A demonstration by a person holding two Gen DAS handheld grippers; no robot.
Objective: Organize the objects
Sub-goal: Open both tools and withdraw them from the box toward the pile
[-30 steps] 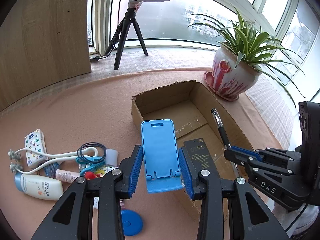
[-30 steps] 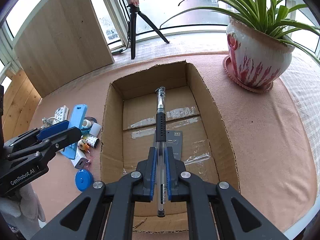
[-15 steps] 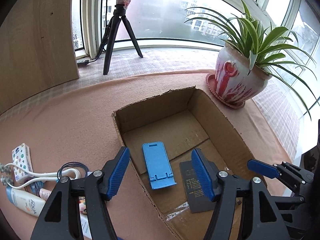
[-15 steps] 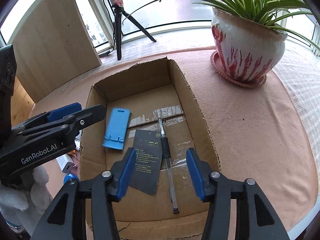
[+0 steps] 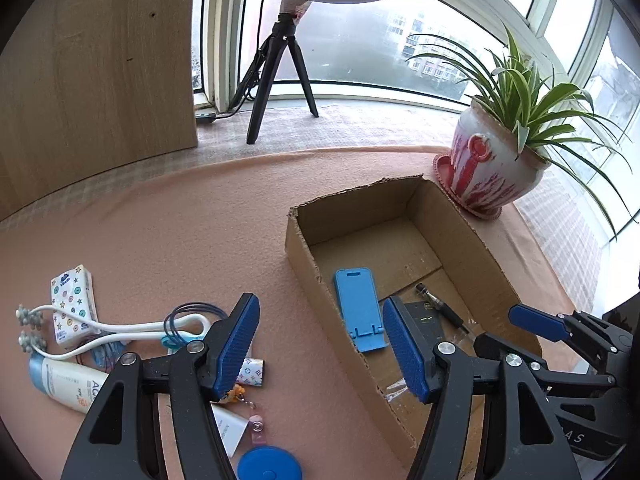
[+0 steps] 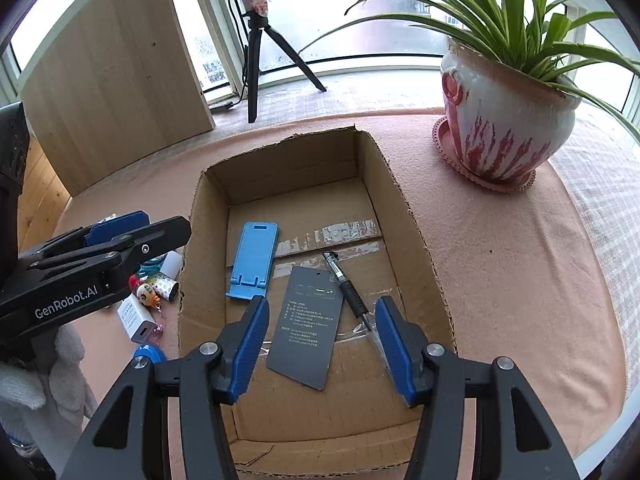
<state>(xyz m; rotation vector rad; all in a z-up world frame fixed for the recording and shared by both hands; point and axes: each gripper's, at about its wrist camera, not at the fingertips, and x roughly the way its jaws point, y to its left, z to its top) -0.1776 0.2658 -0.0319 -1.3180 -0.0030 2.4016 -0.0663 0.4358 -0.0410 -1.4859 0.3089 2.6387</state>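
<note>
An open cardboard box sits on the pink cloth. In it lie a blue phone stand, a dark card and a black pen. My left gripper is open and empty above the box's left wall. My right gripper is open and empty over the box's near end. Loose items lie left of the box: a white massager, a tissue pack, a lotion tube, a blue round tape, a charger and a small toy.
A potted plant on a red saucer stands right of the box. A ring-light tripod and a wooden board stand at the back by the window. The table edge runs along the right.
Both grippers opened: the phone stand and the pen were let go and now lie in the box. Both grippers have drawn back, the left one shifting left.
</note>
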